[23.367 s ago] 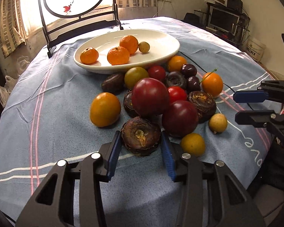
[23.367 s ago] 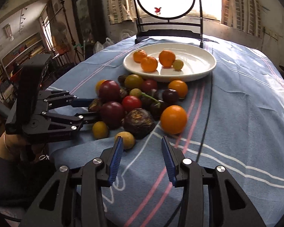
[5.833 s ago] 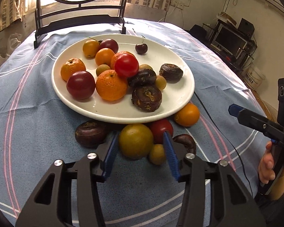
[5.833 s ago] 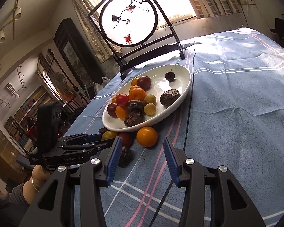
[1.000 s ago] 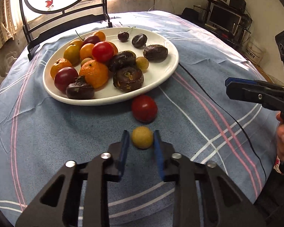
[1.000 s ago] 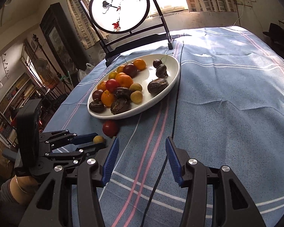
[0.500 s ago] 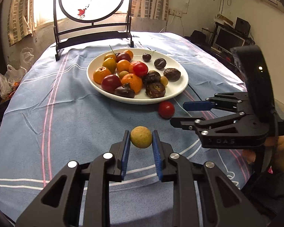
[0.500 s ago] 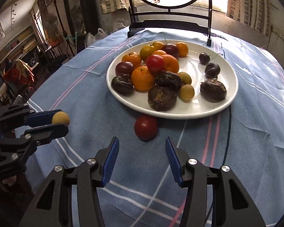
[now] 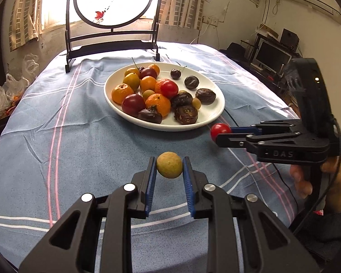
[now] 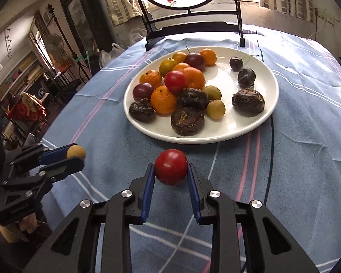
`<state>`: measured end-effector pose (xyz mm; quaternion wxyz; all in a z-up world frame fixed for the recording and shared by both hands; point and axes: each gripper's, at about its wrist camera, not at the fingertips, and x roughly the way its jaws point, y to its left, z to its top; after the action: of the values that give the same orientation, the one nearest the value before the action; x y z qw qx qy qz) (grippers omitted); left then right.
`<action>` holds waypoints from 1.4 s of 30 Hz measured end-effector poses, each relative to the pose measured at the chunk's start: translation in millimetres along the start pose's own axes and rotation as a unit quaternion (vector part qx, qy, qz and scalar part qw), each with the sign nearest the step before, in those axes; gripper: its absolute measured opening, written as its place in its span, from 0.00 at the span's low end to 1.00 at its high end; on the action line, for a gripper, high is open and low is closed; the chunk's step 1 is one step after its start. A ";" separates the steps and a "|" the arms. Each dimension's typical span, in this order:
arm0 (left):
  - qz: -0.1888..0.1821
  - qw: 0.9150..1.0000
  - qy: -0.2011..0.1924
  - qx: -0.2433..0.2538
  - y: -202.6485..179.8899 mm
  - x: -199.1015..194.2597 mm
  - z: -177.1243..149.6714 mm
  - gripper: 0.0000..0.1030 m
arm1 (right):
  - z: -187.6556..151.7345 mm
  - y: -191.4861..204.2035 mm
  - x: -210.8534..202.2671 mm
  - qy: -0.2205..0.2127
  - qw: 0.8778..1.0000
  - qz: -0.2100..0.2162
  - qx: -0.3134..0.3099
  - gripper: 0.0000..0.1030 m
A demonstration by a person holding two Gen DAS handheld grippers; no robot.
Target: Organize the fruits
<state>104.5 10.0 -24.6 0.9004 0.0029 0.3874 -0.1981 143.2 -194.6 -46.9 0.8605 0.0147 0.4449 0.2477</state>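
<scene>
My left gripper (image 9: pixel 169 170) is shut on a small yellow-brown fruit (image 9: pixel 169 164) and holds it above the blue tablecloth, in front of the white plate (image 9: pixel 212 118). The fruit also shows in the right wrist view (image 10: pixel 76 152). My right gripper (image 10: pixel 171 174) is shut on a red tomato (image 10: pixel 171 166), just in front of the plate (image 10: pixel 243 129). The tomato also shows in the left wrist view (image 9: pixel 220 130), right of the plate's near rim. The plate holds several oranges, tomatoes, dark fruits and cherries.
A black stand with a round painted panel (image 9: pixel 112 43) stands at the table's far edge behind the plate. A black cable (image 10: pixel 269 159) runs along the cloth right of the plate. A desk with a monitor (image 9: pixel 272 55) is beyond the table's right edge.
My right gripper has closed on the red tomato that lay on the cloth in front of the plate. My left gripper still holds the yellow-brown fruit, now nearer the plate.
</scene>
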 end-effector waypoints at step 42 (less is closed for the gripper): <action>0.156 0.984 -0.072 -0.050 -45.4 -81.9 -8.9 0.95 | -43.4 1.9 -137.9 -0.170 0.976 -0.135 0.007 0.96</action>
<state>31.2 -1.4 33.1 0.9447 0.0046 0.3261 -0.0351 42.5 -262.0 32.0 0.9488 0.0023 0.2920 0.1204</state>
